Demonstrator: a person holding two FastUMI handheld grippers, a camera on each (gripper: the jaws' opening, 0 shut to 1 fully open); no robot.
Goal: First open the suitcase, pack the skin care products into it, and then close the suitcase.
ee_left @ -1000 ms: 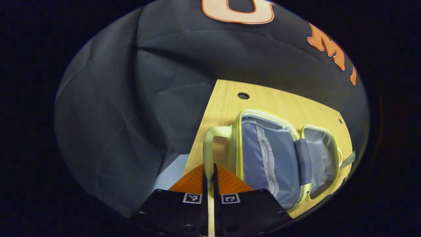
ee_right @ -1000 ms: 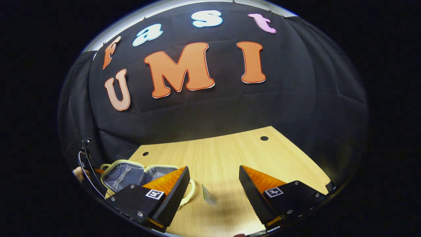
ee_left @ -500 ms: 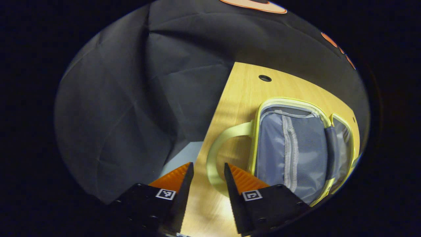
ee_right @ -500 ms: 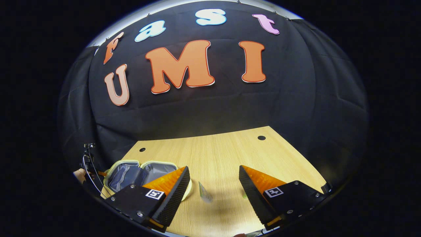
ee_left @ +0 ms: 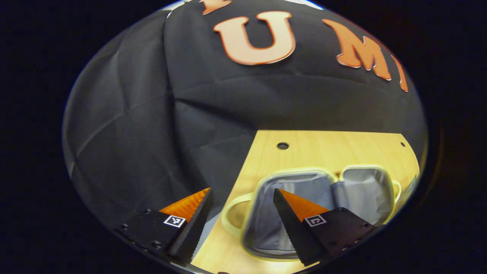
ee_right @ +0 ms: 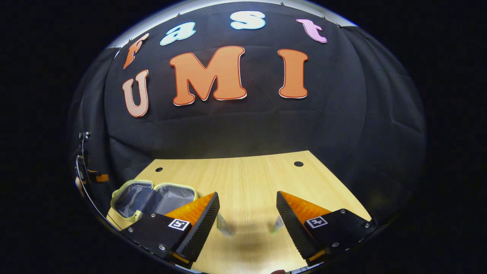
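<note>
A: Moved since one second ago: left gripper (ee_left: 241,207), then pinched on the case handle (ee_left: 232,217), now spread wide and off it, lifted back. In the left gripper view, case (ee_left: 315,198) now lower right of frame, handle at bottom centre between the fingers but apart from them.

B: Right side?

A: Right gripper (ee_right: 248,213) spread wide as before, empty, low over the table (ee_right: 243,179). Two small items now at bottom centre: tube (ee_right: 224,227) just beside the left finger, second tube (ee_right: 275,225) just beside the right finger. Neither gripped. Blurred; exact type not readable.

B: Progress?

A: Step one judged done: case (ee_right: 154,198) lying open flat at lower left of the right gripper view, both halves showing grey lining, nothing visible inside. Remaining: pick up both tubes, place in case, close case. Likely next: close right gripper on one tube.
</note>
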